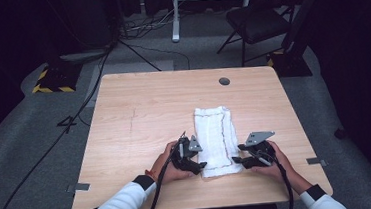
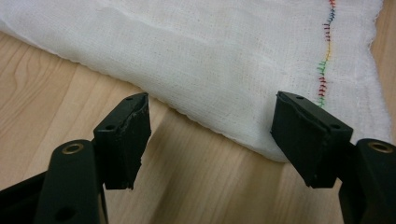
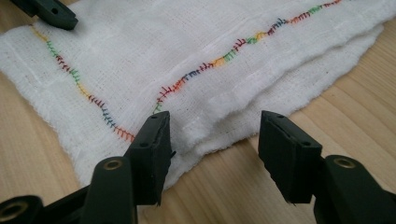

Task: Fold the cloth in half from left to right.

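A white folded cloth (image 1: pixel 216 138) with a line of multicoloured stitching lies on the wooden table (image 1: pixel 139 118), near its front middle. My left gripper (image 1: pixel 202 166) is open at the cloth's near left corner; in the left gripper view its jaws straddle the cloth's edge (image 2: pixel 210 126), nothing pinched. My right gripper (image 1: pixel 236 159) is open at the near right corner. In the right gripper view the layered cloth (image 3: pixel 205 60) lies just ahead between the jaws, and the left gripper's fingertip (image 3: pixel 53 13) shows at the top left.
A round cable hole (image 1: pixel 224 81) sits near the table's far edge. Beyond the table stand a black chair (image 1: pixel 257 21), a white stand leg (image 1: pixel 175 15) and cables on the grey floor. Bare tabletop stretches left and behind the cloth.
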Demonstrator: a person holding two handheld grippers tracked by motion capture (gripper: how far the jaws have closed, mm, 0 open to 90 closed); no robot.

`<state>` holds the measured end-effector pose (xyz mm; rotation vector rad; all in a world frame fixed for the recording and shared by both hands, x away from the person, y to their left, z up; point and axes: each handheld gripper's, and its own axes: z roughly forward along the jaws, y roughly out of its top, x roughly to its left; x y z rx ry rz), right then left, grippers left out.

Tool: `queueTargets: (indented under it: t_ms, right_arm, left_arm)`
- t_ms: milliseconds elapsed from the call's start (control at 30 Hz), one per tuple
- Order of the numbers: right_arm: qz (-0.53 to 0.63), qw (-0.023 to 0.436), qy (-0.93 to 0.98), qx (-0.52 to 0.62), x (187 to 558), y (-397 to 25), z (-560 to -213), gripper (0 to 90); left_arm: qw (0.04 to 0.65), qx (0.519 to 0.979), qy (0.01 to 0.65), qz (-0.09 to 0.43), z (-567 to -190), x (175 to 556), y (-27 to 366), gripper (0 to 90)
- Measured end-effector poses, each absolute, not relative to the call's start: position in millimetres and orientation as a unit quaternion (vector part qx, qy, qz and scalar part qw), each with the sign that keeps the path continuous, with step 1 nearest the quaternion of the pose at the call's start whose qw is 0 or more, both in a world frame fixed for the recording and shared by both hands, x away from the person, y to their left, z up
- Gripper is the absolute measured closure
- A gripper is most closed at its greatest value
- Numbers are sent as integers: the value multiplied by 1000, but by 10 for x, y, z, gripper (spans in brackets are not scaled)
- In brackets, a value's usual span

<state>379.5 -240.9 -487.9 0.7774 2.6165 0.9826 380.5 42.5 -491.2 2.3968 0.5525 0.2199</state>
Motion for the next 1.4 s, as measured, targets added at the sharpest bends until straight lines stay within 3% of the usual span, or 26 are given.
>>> queueTargets:
  t_ms: [333,567,833,1400]
  right_arm:
    - [344,139,887,274,3872,-2477,-4760,409]
    - [351,176,863,318,4162,-2585,-4644,439]
    - [354,211,844,345,4564,-2497,-4557,473]
    - [353,196,828,390,5235,-2196,-4675,473]
  left_arm:
    - [352,908,207,92,-4788,3916,511,259]
    - [355,893,243,132,-4648,4291,566,258]
    - [361,878,283,134,-4650,4732,473,251]
    - [352,851,370,126,-4847,5360,319,258]
